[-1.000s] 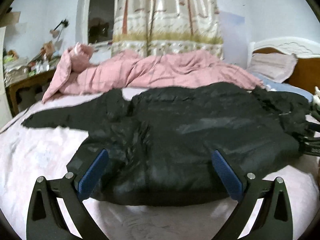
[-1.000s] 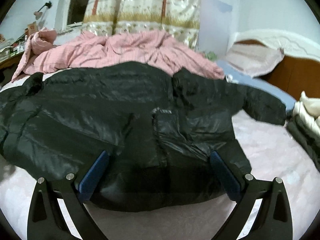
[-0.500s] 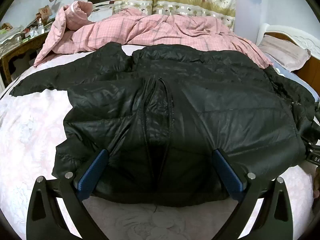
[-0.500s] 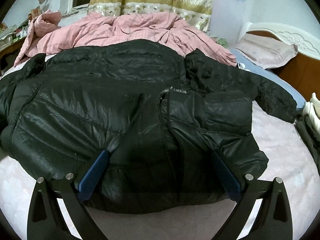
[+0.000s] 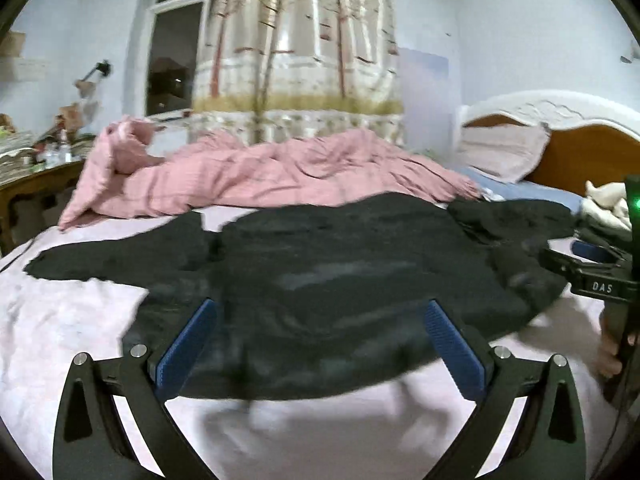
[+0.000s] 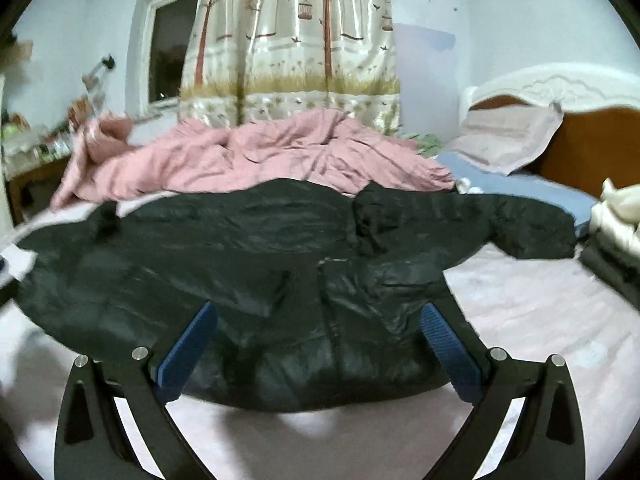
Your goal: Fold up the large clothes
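1. Left wrist view, far left of the frame: a wooden side table (image 5: 24, 188) piled with small clutter, then the crumpled pink quilt (image 5: 248, 176) bunched along the back of the bed.
2. Middle of the frame: the black shiny puffer jacket (image 5: 328, 272) lies spread flat on the pale pink bedsheet (image 5: 60, 320), one sleeve (image 5: 112, 256) stretched out to the left.
3. Bottom centre: the left gripper (image 5: 320, 348) has its blue pads wide apart, nothing between them, sitting just short of the jacket's near hem.
4. Far right edge: the other tool's black body shows, with a hand under it.
5. Right wrist view: right gripper (image 6: 318, 344) is spread open too, empty, pointed at the hem near the zipper (image 6: 324, 300). The other sleeve (image 6: 520, 228) runs off to the right, toward a stack of folded clothes (image 6: 616, 240).
6. My guess on handling: light, squishy, slippery shell, so it'll slide and spring back. I'd pinch a seam at the hem or a cuff, not the puffy middle.
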Tool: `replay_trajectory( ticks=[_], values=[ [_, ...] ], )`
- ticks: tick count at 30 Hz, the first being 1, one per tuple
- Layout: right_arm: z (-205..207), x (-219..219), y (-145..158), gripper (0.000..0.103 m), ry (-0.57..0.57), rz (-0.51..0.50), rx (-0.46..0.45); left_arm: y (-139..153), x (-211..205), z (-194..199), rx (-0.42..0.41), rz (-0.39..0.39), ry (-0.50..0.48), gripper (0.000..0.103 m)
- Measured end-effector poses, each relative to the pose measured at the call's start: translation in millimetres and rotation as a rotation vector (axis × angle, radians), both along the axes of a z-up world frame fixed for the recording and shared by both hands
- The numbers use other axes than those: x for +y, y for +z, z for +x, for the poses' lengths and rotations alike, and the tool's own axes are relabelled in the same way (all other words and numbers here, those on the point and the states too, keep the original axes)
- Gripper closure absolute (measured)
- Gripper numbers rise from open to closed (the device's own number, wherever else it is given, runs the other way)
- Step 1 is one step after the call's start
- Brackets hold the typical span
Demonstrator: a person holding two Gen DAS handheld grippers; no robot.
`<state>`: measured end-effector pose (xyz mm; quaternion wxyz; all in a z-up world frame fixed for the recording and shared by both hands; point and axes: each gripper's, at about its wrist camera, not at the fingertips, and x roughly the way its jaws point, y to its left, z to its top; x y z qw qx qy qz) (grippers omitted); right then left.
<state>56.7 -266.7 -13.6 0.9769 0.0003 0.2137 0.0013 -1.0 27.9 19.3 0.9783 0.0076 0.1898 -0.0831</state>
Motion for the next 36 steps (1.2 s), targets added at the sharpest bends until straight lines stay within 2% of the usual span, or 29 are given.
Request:
replay_trajectory(
  ticks=[2,5,7,10,12,16,18,20,22,23,24,25,26,27,28,29,33,36],
  values=[
    [-4,-7,2,0.000,-0.018,-0.009,0.012,1,-5,4,0.014,0.006,0.008,0.000],
    [-6,-26,2,0.000,-0.079,-0.010,0.013,-1,10,14,0.047,0.009,0.077,0.000],
    [-3,-44,1,0.000,-0.119,0.029,0.033,-4,36,21,0.077,-0.052,0.152,0.000],
    [6,-76,-5,0.000,-0.161,0.145,0.088,-9,88,30,0.143,-0.231,0.240,0.000],
    [12,-90,-13,0.000,-0.169,0.210,0.128,-16,105,35,0.185,-0.256,0.281,0.000],
    [30,-105,-32,0.000,-0.130,0.313,0.218,-36,120,47,0.283,-0.285,0.302,0.000],
    [43,-110,-43,0.000,-0.163,0.331,0.284,-54,127,59,0.391,-0.353,0.284,0.000],
    [48,-113,-48,0.000,-0.171,0.354,0.304,-70,125,67,0.474,-0.384,0.252,0.000],
    [55,-113,-53,0.001,-0.144,0.378,0.323,-72,125,64,0.452,-0.374,0.251,0.004],
    [57,-113,-54,0.004,-0.140,0.382,0.326,-71,123,63,0.445,-0.377,0.233,0.019],
    [58,-114,-55,0.024,-0.128,0.395,0.321,-68,120,60,0.431,-0.384,0.206,0.038],
    [59,-114,-56,0.049,-0.117,0.405,0.323,-67,117,59,0.417,-0.397,0.179,0.048],
    [57,-114,-56,0.058,-0.108,0.413,0.318,-66,114,58,0.408,-0.410,0.144,0.066],
    [55,-113,-55,0.074,-0.102,0.418,0.305,-63,110,55,0.397,-0.406,0.132,0.076],
    [47,-112,-50,0.084,-0.093,0.419,0.270,-58,106,53,0.382,-0.394,0.133,0.081],
    [39,-108,-45,0.086,-0.096,0.397,0.240,-54,103,49,0.362,-0.369,0.148,0.089],
    [13,-90,-28,0.090,-0.129,0.264,0.202,-41,101,30,0.345,-0.374,0.158,0.091],
    [-14,-85,-22,0.090,-0.146,0.226,0.187,-38,99,14,0.347,-0.369,0.159,0.091]
  ],
)
